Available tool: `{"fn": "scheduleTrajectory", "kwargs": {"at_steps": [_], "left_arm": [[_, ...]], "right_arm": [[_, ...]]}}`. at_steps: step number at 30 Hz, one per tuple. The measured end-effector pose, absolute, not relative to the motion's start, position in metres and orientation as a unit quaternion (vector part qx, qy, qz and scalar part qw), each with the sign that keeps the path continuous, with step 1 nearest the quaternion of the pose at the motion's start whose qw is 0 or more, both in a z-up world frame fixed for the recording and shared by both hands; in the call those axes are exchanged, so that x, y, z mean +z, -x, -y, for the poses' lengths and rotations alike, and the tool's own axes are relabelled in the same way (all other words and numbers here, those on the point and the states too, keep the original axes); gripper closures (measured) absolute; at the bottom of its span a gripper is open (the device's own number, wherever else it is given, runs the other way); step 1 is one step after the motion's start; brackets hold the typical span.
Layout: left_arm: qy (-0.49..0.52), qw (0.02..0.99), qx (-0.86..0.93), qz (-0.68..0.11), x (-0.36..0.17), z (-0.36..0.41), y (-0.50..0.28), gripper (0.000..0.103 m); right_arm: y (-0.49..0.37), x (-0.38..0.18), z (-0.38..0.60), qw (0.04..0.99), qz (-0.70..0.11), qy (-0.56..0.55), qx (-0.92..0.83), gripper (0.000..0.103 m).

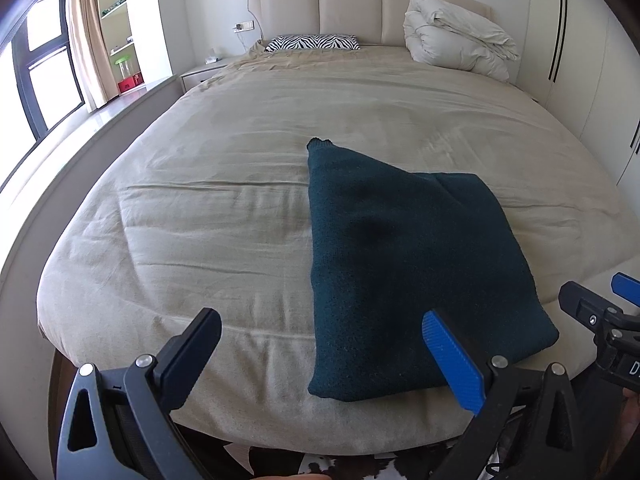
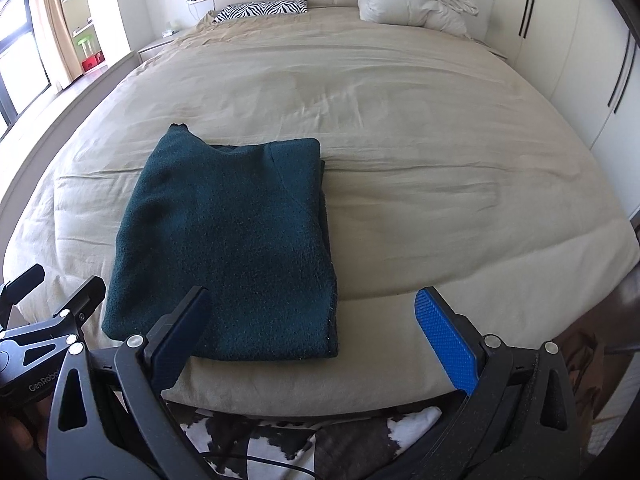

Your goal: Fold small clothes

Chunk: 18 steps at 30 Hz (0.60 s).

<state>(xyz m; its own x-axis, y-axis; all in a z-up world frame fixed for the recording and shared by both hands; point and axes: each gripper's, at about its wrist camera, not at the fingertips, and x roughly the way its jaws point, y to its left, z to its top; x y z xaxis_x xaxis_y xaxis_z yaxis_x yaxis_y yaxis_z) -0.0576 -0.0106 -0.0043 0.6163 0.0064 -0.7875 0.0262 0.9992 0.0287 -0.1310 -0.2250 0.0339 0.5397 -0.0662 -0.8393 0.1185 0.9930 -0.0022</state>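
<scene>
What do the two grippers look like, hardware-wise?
Both match: black frames with triangular cutouts and silver pivot bolts. The left gripper and right gripper each have black fingers faced with ribbed blue pads. White lettering reading "GenRobo" marks the left one's body. No sleeves visible.

A wide bed [image 1: 248, 184] with a beige cover fills most of both views. At its far end stands a padded cream headboard [image 1: 352, 4]. Against the headboard lies a zebra-striped pillow [image 1: 312, 43], and to the pillow's right on the bed sits a bundled white duvet [image 1: 456, 36]. Left of the bed are a low nightstand [image 1: 200, 72], a beige curtain [image 1: 86, 40], a dark-framed window [image 1: 36, 64] and open shelves [image 1: 116, 12]. White wardrobe doors [image 1: 576, 52] line the bed's right side. A black-and-white cowhide rug [image 2: 304, 440] lies at the bed's near foot.
</scene>
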Motion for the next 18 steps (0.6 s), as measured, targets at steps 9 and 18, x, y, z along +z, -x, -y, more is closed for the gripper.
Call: {"fn": "scheduleTrajectory", "kwargs": {"at_steps": [9,18], "left_arm": [[-0.020,0.900,-0.006,-0.436,-0.0027,0.0125,0.0585,0.000],[-0.022,0.900,-0.008,-0.436,-0.0024,0.0128,0.0578,0.000]], "right_arm": [[0.1303,0.0328,0.2278,0.876,-0.478,-0.029,-0.053,0.000],[0.1305,0.0323,0.2282,0.876,-0.478,-0.030,-0.053,0.000]]}}
